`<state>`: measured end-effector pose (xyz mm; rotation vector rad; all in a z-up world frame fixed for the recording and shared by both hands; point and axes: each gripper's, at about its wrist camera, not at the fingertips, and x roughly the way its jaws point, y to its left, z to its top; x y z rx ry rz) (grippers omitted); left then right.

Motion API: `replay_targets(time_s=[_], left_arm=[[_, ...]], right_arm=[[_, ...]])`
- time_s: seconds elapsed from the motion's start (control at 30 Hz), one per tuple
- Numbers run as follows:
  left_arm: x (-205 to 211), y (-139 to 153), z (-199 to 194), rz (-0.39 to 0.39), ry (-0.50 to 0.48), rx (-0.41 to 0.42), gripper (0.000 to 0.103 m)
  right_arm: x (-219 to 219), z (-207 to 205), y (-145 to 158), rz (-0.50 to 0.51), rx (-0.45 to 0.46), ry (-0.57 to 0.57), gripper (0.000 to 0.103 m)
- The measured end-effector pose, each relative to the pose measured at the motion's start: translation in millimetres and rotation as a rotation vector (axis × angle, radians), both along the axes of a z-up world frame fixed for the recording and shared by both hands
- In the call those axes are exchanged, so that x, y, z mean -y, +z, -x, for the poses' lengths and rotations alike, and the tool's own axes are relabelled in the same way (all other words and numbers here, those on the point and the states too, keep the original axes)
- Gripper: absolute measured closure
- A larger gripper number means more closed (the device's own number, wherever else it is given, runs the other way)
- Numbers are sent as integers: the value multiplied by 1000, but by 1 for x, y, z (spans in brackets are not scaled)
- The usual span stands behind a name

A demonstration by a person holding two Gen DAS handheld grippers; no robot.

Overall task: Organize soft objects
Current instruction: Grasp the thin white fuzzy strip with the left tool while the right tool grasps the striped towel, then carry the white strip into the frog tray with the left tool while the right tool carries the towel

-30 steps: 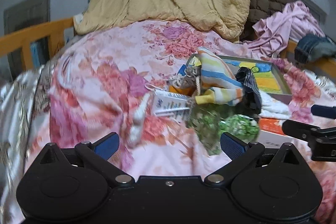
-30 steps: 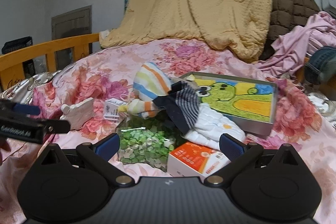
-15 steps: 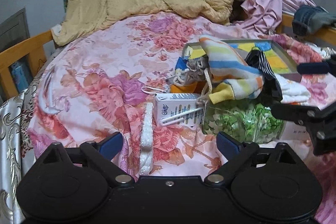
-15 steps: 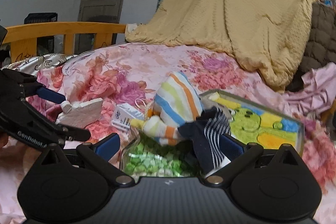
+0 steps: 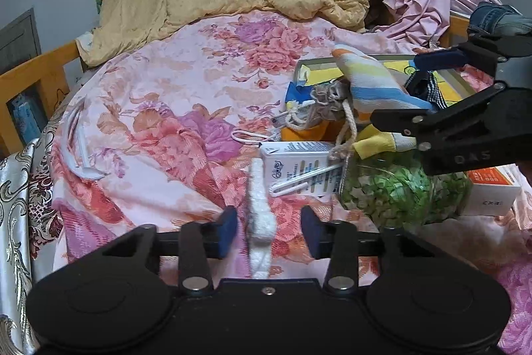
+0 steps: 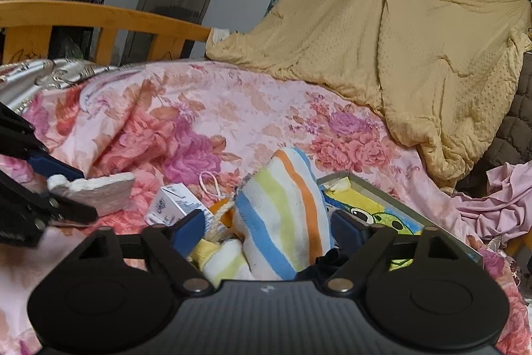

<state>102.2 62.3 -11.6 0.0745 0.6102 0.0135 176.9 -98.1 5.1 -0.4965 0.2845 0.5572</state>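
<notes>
In the left wrist view, our left gripper (image 5: pixel 268 231) has just been closing, and its jaws stand half-narrowed around a white fluffy strip (image 5: pixel 258 212) on the flowered bedspread (image 5: pixel 173 108). The strip's long axis runs straight away from us along the jaw line, so the pads face its thin sides; a small gap remains on each side. Our right gripper (image 5: pixel 409 90) reaches in from the right over the striped sock (image 5: pixel 372 82).

In the right wrist view, our right gripper (image 6: pixel 266 230) has also been closing. Its jaws, fairly wide, straddle the striped sock (image 6: pixel 282 208), which stands between the pads and leans slightly left. Neither pad clearly presses yet.
</notes>
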Motion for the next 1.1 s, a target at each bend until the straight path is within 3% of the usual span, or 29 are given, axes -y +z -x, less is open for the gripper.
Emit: replay_targets(time_s=[0.03, 0.1, 0.13, 0.2, 0.3, 0.4, 0.53, 0.7, 0.87, 1.1], left_arm=[[0, 1, 0, -2, 1, 5, 69], [0, 3, -1, -6, -5, 6, 81], [3, 4, -2, -15, -10, 1, 82], [6, 5, -2, -25, -22, 1, 85], [11, 8, -1, -23, -32, -1, 89], [16, 10, -1, -18, -32, -4, 90], [18, 15, -4, 31, -15, -17, 90], [16, 28, -11, 131, 26, -7, 90], [16, 54, -20, 218, 48, 26, 90], [18, 104, -41, 263, 79, 70, 90]], right_arm=[[-1, -1, -1, 6, -5, -4, 26], [-1, -4, -3, 17, -15, -12, 42], [0, -6, -4, 24, -21, -14, 47], [1, -8, -6, 34, -33, -15, 68], [4, -7, -9, 32, -35, -13, 83], [7, -3, -10, 33, -33, 9, 89], [15, 2, -3, -12, -47, 34, 90], [35, 6, 20, -157, -89, 71, 90], [65, -1, 46, -365, -140, 117, 90], [98, -21, 75, -533, -113, 128, 91]])
